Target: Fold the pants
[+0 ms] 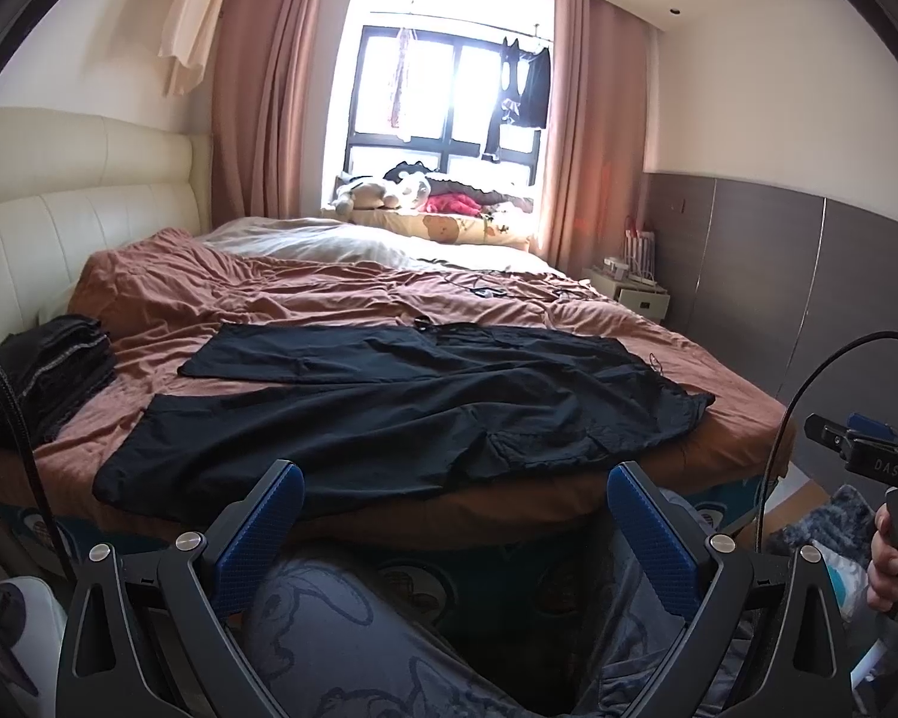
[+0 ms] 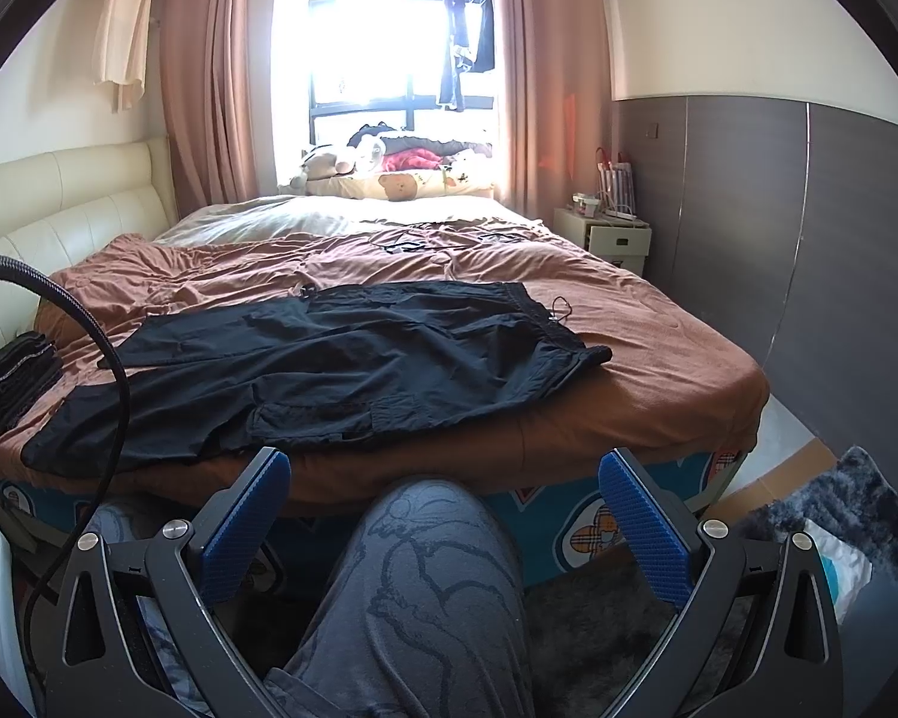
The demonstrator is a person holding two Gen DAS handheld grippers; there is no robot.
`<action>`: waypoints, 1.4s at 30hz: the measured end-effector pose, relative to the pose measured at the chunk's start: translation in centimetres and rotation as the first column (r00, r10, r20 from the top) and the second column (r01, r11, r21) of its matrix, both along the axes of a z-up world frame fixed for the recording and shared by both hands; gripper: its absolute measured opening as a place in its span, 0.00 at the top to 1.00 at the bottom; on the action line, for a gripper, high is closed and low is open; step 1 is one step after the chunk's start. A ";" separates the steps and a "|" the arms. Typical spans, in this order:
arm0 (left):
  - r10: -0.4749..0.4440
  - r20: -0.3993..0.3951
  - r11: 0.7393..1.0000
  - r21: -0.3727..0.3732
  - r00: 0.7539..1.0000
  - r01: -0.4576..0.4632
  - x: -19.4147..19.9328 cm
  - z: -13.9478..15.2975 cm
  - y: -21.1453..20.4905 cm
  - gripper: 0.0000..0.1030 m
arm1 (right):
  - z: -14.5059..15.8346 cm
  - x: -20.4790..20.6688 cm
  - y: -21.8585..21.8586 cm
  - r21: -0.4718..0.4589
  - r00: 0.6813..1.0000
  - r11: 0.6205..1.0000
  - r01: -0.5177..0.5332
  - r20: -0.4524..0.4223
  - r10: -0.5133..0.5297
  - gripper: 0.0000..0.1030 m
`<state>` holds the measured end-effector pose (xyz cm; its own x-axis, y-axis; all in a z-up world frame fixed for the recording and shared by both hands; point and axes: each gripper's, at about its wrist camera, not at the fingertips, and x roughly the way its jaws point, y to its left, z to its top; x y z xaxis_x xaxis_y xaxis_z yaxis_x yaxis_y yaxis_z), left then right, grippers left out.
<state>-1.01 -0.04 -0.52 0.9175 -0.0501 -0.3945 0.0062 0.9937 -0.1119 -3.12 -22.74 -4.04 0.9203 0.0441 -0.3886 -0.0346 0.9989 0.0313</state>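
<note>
Black pants [image 1: 389, 401] lie spread flat across the near part of the bed, waistband to the right and both legs running left; the right wrist view shows the same pants [image 2: 329, 371]. My left gripper [image 1: 455, 478] is held open, short of the bed's near edge, its blue pads [image 1: 257, 532] holding nothing. My right gripper [image 2: 443, 466] is open too, hovering before the bed edge, nothing between its fingers. In the left wrist view the right gripper's body [image 1: 868, 455] shows at the far right, held by a hand [image 1: 892, 556].
The brown bedcover [image 1: 269, 293] covers the bed. A stack of folded dark clothes [image 1: 48, 371] sits at its left edge by the cream headboard [image 1: 60, 221]. The person's patterned knee [image 2: 437, 568] is below the grippers. A nightstand [image 2: 610, 233] and grey rug [image 2: 838, 508] are on the right.
</note>
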 end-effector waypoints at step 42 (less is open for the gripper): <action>0.011 0.012 1.000 -0.012 1.000 -0.011 -1.2 -0.5 1.3 0.01 | -0.5 0.1 0.5 -0.014 1.000 1.000 0.011 -0.005 -0.011 0.00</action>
